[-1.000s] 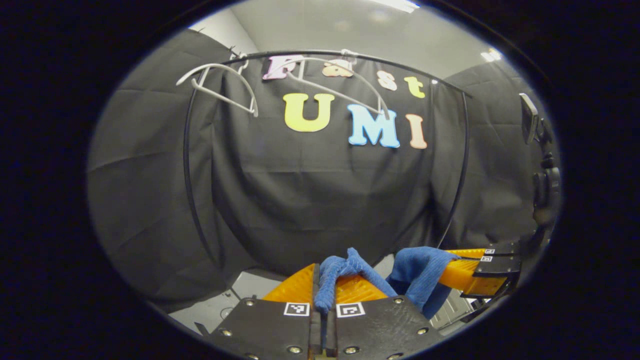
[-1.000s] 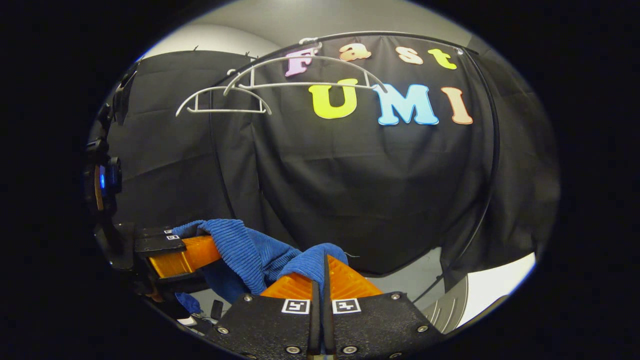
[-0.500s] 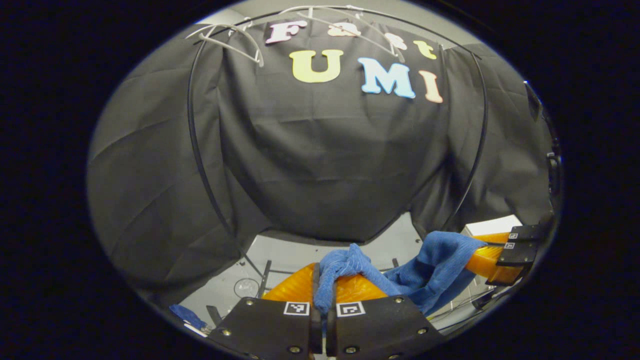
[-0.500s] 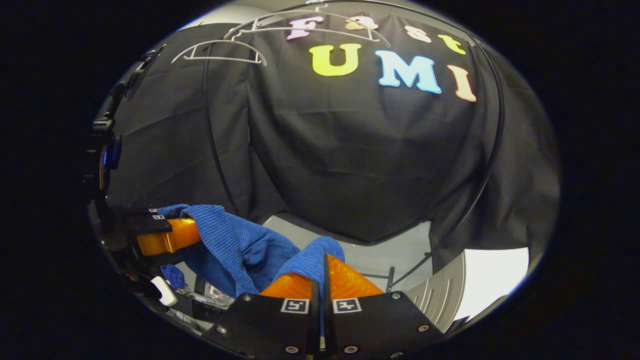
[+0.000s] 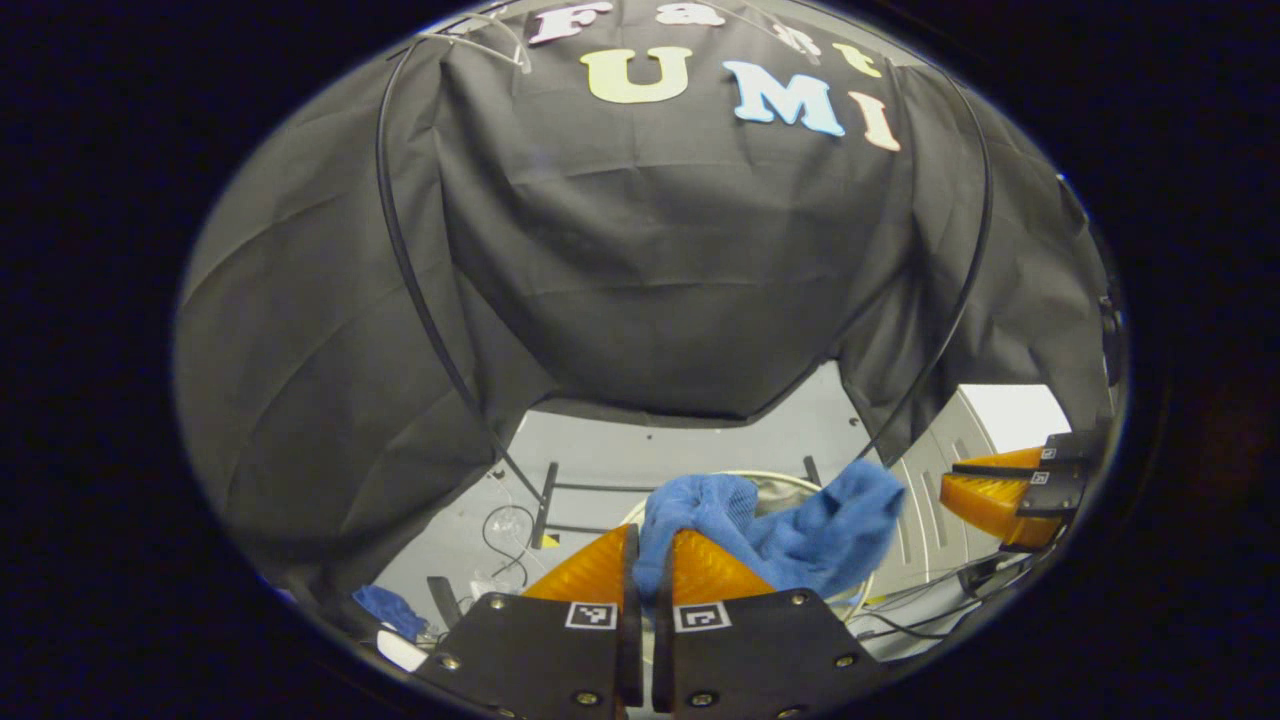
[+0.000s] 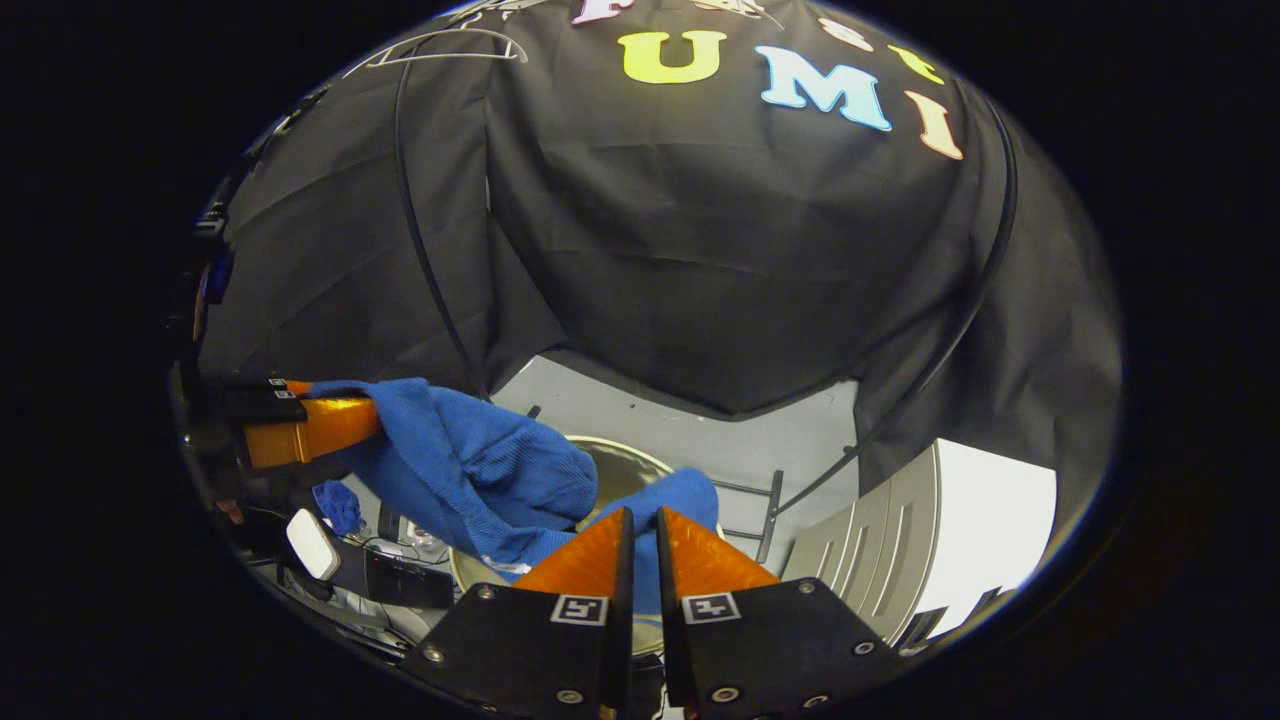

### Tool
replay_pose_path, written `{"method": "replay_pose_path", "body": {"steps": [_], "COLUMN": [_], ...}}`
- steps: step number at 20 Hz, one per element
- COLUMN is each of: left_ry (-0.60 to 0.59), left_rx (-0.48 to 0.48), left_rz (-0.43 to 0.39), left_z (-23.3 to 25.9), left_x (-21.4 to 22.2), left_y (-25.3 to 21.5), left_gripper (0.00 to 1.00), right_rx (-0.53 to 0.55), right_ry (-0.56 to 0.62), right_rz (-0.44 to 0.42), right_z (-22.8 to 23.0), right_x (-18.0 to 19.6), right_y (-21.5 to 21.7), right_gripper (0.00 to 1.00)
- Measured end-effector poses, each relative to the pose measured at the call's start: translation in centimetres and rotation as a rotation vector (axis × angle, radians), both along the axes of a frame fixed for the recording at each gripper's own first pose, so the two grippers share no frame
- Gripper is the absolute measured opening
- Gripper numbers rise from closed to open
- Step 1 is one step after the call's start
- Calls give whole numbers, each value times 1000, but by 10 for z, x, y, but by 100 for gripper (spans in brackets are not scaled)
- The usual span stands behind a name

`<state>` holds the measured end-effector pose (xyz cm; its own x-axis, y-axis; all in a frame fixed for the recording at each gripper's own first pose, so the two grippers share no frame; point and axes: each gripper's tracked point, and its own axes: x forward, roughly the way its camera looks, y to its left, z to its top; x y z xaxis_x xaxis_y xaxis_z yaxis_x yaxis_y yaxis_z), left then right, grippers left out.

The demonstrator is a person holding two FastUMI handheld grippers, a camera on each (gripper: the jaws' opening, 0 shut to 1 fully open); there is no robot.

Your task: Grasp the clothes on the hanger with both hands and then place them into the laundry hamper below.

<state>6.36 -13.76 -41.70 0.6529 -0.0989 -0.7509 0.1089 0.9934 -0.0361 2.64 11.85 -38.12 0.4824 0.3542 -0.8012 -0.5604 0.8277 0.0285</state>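
A blue ribbed garment (image 5: 790, 530) hangs from my left gripper (image 5: 648, 535), which is shut on a bunched fold of it. In the right gripper view the left gripper (image 6: 320, 428) holds the garment (image 6: 470, 470) out at the left. My right gripper (image 6: 640, 515) stands slightly open, a loose end of the cloth lying just behind its fingertips. The left gripper view shows the right gripper (image 5: 950, 476) at the far right, jaws apart and bare. Below the cloth is the round laundry hamper (image 6: 625, 452), its pale rim (image 5: 775, 477) partly hidden. Bare white hangers (image 6: 440, 45) hang high up.
The black tube frame of the clothes rack (image 5: 410, 280) arches over the scene, its feet on the grey floor. A white grooved panel (image 6: 900, 560) stands at the right. A small blue rag (image 5: 385, 608), cables and a white device (image 6: 305, 545) lie at the left.
Both grippers have come down from the hangers toward the floor and the hamper has come into sight. The right gripper has opened and let go of the garment's end.
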Motion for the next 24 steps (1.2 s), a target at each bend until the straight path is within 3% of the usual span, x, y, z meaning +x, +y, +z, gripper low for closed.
{"method": "replay_pose_path", "body": {"steps": [4,8,9,11,13,16,24], "left_ry": [-18,-92,-113,-171,-238,-339,-599], "left_rx": [-3,10,9,10,2,-8,-43], "left_rz": [-25,30,43,62,71,79,106], "left_z": [10,44,56,85,120,179,327], "left_x": [-5,0,-1,1,4,7,9], "left_y": [3,28,33,43,50,63,95], "left_gripper": [2,90,90,92,87,92,88], "right_rx": [8,50,54,70,97,153,231], "right_ry": [-7,-90,-121,-180,-233,-302,-525], "right_rz": [12,-6,-15,-38,-70,-113,-192], "right_z": [6,37,48,72,98,137,247], "right_x": [0,7,9,20,28,38,55], "right_y": [0,5,1,-2,-4,-6,-32], "right_gripper": [24,69,85,95,95,95,95]}}
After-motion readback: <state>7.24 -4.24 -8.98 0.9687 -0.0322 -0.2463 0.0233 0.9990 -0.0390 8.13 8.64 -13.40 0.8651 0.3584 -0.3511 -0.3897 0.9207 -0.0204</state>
